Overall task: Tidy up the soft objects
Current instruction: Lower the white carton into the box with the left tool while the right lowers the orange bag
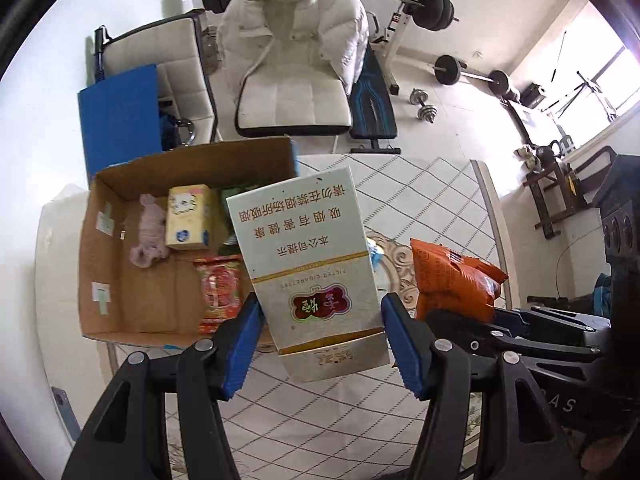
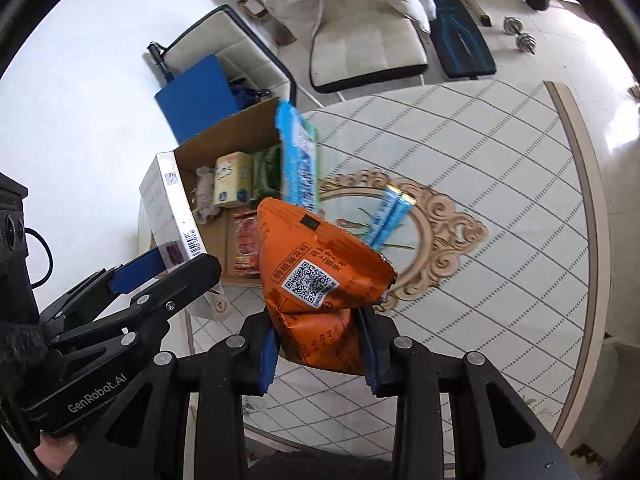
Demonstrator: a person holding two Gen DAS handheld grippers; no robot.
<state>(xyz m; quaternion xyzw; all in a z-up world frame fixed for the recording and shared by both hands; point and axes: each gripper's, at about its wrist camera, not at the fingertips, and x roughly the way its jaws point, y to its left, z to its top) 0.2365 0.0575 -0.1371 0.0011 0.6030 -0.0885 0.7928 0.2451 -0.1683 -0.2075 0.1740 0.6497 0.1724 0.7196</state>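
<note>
My left gripper (image 1: 320, 344) is shut on a white cigarette carton (image 1: 308, 264), held above the table next to the open cardboard box (image 1: 120, 280). The carton also shows in the right wrist view (image 2: 172, 208). The box holds a pink soft toy (image 1: 150, 228), a yellow tissue pack (image 1: 188, 216) and a red snack packet (image 1: 220, 292). My right gripper (image 2: 320, 344) is shut on an orange snack bag (image 2: 316, 264), right of the box; the bag also shows in the left wrist view (image 1: 452, 280). A blue packet (image 2: 300, 160) leans at the box's right wall.
Two light blue sticks (image 2: 390, 216) lie on the round patterned table (image 2: 500, 200). Behind the table stand a cream chair with a white jacket (image 1: 292, 60), a second chair (image 1: 176, 68), a blue board (image 1: 120, 120), a weight bench (image 1: 372, 100) and barbells (image 1: 472, 72).
</note>
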